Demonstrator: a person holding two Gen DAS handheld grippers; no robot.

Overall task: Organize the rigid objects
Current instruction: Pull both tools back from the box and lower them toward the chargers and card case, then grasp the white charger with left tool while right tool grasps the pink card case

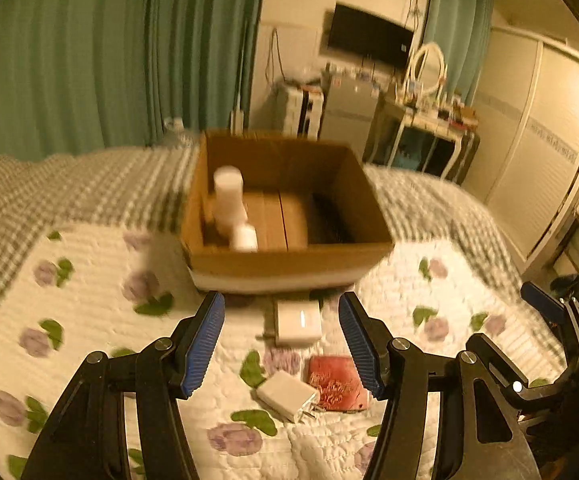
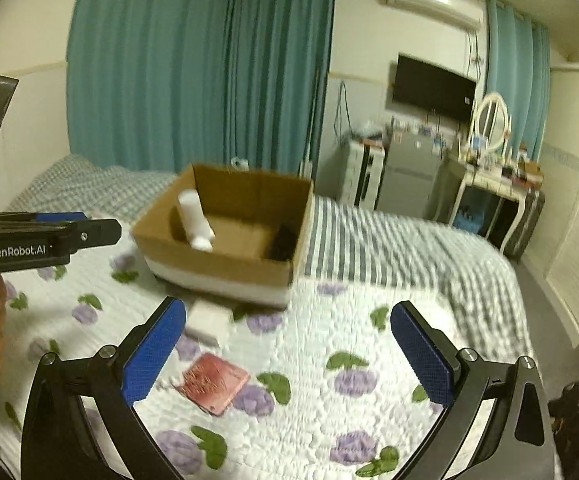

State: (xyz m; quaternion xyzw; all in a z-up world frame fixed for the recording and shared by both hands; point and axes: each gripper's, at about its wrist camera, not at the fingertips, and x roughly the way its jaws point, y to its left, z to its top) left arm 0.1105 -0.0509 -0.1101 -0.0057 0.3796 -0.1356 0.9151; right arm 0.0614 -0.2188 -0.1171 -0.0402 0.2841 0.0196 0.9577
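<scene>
Quilted white bedspread with purple flowers [image 1: 89, 280] carries the sorting job, both grippers hovering with nothing in them. Left gripper [image 1: 281, 344] stands with its blue pads spread wide; just below and between them lie a white plug-in charger [image 1: 287, 396] and a flat red square packet [image 1: 337, 388], touching each other. Slightly beyond, a white rectangular adapter block [image 1: 298, 322] rests just short of the open brown cardboard box [image 1: 289, 268]. Right gripper [image 2: 289, 356] is likewise spread, the red packet nearest its left pad. Inside the box a white plastic bottle [image 1: 231, 204] leans on the left wall, with something dark opposite. Judged mid-task: three pieces remain outside, and the next move calls for lowering onto one and closing squarely.
</scene>
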